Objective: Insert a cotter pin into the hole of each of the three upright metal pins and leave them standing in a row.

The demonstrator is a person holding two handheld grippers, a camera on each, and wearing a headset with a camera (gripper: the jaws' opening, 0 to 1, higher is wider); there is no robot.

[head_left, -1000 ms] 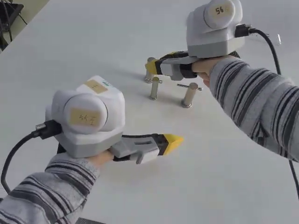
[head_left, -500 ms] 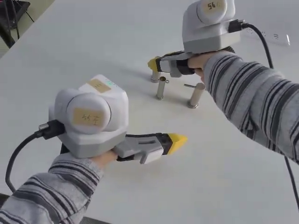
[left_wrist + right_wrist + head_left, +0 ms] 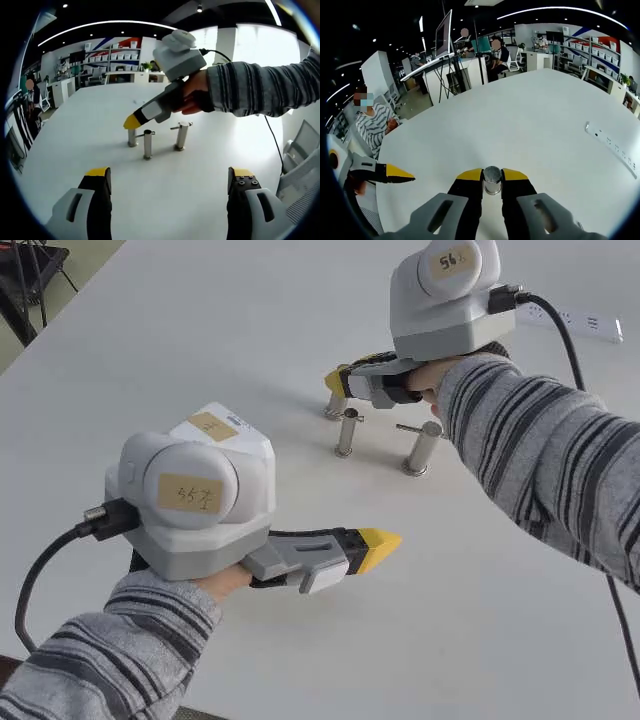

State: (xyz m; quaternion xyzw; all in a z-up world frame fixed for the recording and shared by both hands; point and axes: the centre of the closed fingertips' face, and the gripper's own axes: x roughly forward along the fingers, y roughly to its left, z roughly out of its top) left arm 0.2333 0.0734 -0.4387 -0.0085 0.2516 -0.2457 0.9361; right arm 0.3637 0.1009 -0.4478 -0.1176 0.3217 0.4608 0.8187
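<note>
**Right jaws on the end pin of the row**

The right gripper (image 3: 338, 380) has its yellow-tipped jaws closed on the top of the end pin (image 3: 492, 181). In the right gripper view the pin shows as a round grey cap pinched between them. Just beside it stands the middle pin (image 3: 347, 432), with a cotter pin (image 3: 356, 418) through its top. The third pin (image 3: 421, 448) has a second cotter pin (image 3: 408, 427) sticking out sideways near its top. I cannot tell whether the end pin holds one. All three stand upright in a row on the white surface (image 3: 200, 340). The left gripper (image 3: 170, 173) hangs well apart from the row, nearer the person, jaws wide apart and pointing at the pins. A power strip (image 3: 585, 325) lies at the far side.
</note>
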